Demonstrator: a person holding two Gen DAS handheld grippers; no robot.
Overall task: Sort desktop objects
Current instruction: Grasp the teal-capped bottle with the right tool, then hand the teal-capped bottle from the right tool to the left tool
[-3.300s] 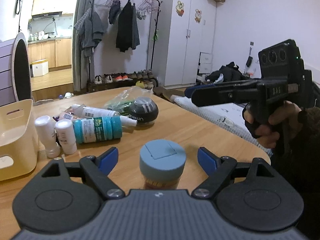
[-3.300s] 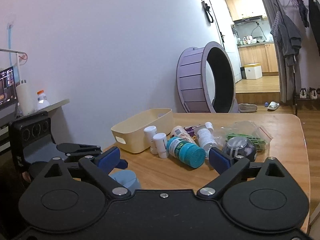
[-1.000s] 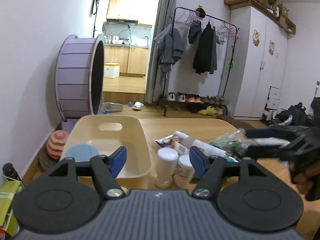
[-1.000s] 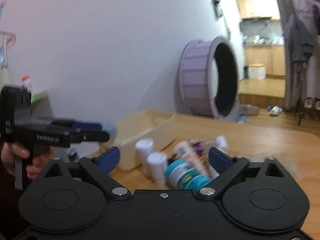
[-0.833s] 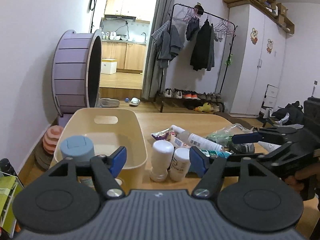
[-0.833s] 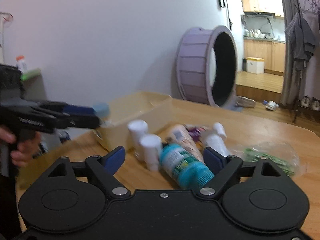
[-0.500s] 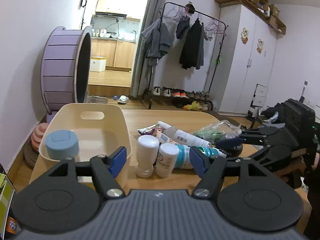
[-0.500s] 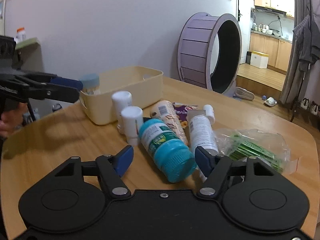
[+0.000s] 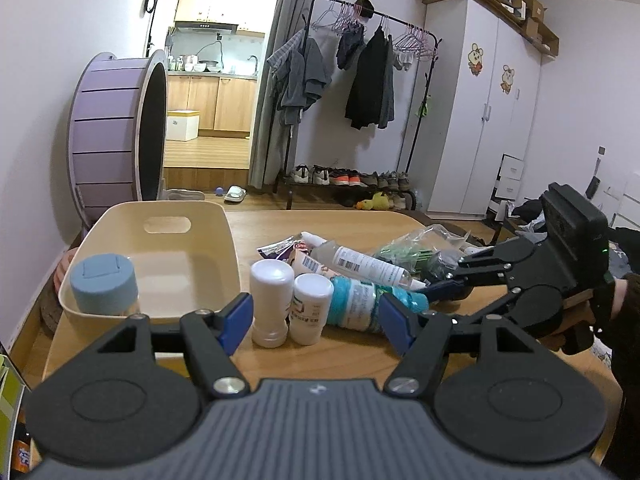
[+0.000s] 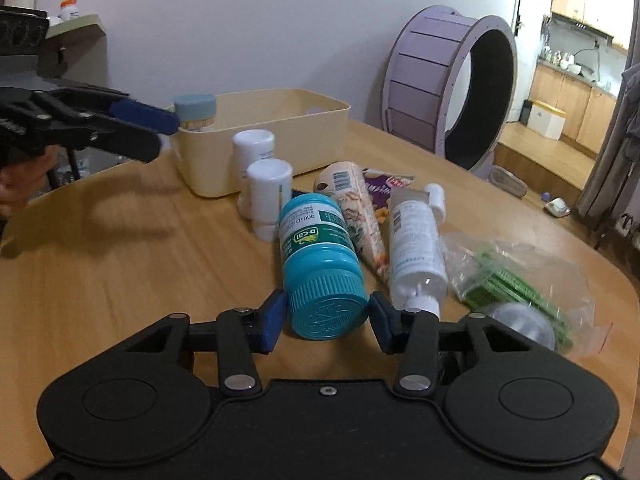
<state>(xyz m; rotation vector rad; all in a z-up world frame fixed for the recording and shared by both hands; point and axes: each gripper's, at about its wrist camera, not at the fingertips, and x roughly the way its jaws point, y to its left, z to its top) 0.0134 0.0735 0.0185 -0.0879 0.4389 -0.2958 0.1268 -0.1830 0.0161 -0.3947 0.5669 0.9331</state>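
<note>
worktop [image 10: 120, 264]: wood, rounded edge. landmark: cream bin [image 9: 168, 264], near the wall side.

- blue-capped jar [image 9: 103, 283]: upright inside the cream bin, in its near corner.
- two white bottles [image 9: 270, 300]: upright, side by side, just beside the cream bin on the worktop.
- teal bottle [image 10: 320, 264]: lying on its side beyond the white bottles from the cream bin, ribbed cap [image 10: 329, 311] facing the right wrist camera.
- snack pouch [image 10: 362, 216], white tube bottle [image 10: 416, 248]: lying flat, next past the teal bottle from the cream bin.
- clear bag of green items [image 10: 516, 276] and grey round object [image 10: 520, 326]: farthest from the cream bin.
- left claw [image 9: 316, 322]: released, jaws wide and empty, held just short of the cream bin's near corner, the white bottles seen between its tips.
- right claw [image 10: 328, 320]: jaws either side of the teal bottle's cap, close to it; cannot tell whether they are clenched on it.
</note>
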